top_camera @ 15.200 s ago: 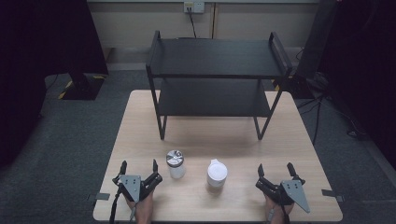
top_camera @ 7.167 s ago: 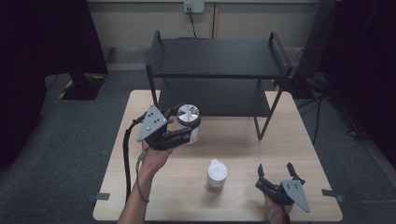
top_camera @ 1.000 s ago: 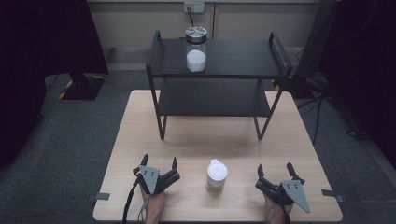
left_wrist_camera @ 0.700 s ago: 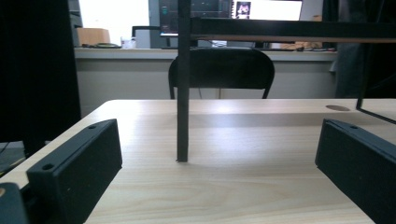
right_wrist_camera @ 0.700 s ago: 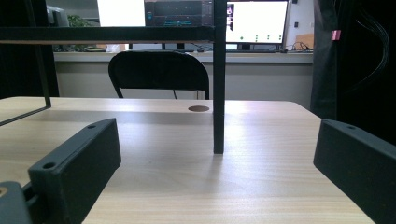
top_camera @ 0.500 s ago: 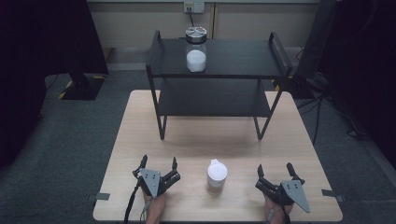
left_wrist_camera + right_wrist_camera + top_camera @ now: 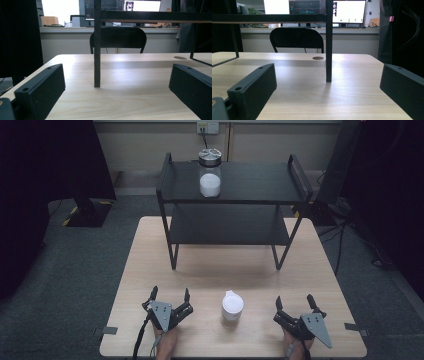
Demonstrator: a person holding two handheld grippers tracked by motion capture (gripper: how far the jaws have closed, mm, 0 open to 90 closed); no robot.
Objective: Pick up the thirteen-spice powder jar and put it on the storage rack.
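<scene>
I have both tongs parked at the near edge of the table (image 7: 150,270), bases resting on the wood, jaws pointing away from me toward the rack.

Left tongs (image 7: 169,295): jaws spread wide, nothing between them. In the left gripper view the two black jaws stand far apart at the frame edges with bare tabletop between; the rack's front left leg (image 7: 97,50) stands ahead, roughly centred between the jaws.

Right tongs (image 7: 294,301): jaws also spread wide and empty. In the right gripper view the rack's front right leg (image 7: 329,47) stands ahead, between the jaws and a little right of centre. Past it I see a round cable hole (image 7: 318,58) in the tabletop.

Cup (image 7: 232,309): white lid, stands upright on the table between the two tongs, a little nearer the left pair than the right, touching neither.

Rack (image 7: 240,220): black, two shelves, stands on the far half of the table, well ahead of both tongs. Lower shelf bare.

Jar (image 7: 210,172): clear, metal lid, white contents in the lower part. It stands upright on the rack's top shelf, left of the shelf's middle, far ahead of the left tongs and well apart from both pairs.

Beyond the table: a black chair (image 7: 118,40) and lit monitors (image 7: 348,11).
</scene>
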